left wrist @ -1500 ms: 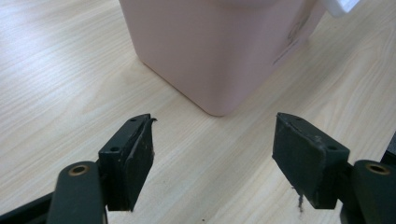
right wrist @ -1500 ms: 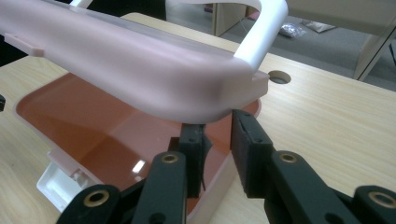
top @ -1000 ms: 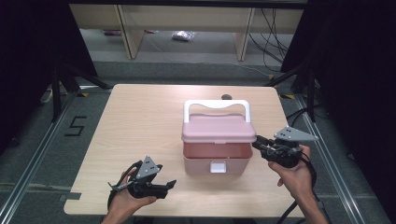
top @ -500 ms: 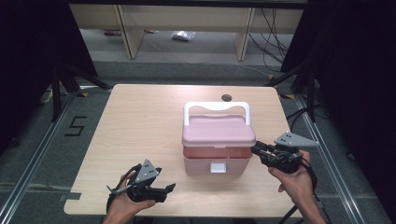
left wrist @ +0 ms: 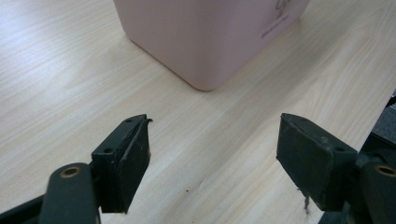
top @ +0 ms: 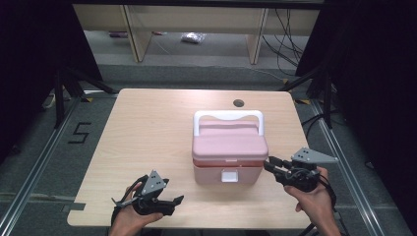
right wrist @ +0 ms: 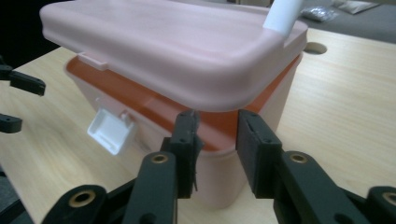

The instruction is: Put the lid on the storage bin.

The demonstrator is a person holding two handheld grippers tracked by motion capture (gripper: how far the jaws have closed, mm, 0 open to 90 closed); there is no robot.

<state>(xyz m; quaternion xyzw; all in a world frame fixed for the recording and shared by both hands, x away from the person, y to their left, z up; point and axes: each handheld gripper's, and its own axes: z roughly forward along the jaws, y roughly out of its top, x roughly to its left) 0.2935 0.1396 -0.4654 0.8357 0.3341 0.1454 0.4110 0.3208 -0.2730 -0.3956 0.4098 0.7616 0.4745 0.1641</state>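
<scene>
A pink lidded box (top: pixel 229 147) with a white handle (top: pixel 227 117) stands mid-table. Its lid (right wrist: pixel 163 42) sits slightly raised, baring an orange rim (right wrist: pixel 140 100). The white front latch (right wrist: pixel 109 130) hangs undone. My right gripper (top: pixel 269 165) is at the box's near right corner, tips (right wrist: pixel 217 116) just under the lid's edge. Its jaws have just been opening, a narrow gap with nothing pinched between them. My left gripper (top: pixel 174 202) hovers low at the near left, pointing at the box's corner (left wrist: pixel 210 37). Its jaws (left wrist: pixel 215 126) are wide open and empty.
A round cable hole (top: pixel 239 103) is in the table (top: pixel 147 128) behind the box. Black tripod legs (top: pixel 74 86) and a shelf unit (top: pixel 196 19) stand beyond the far edge. Bare wood lies left of the box.
My right gripper has drifted slightly toward the table's near edge beside the box, and its jaws have parted a little. The left gripper has barely shifted.
</scene>
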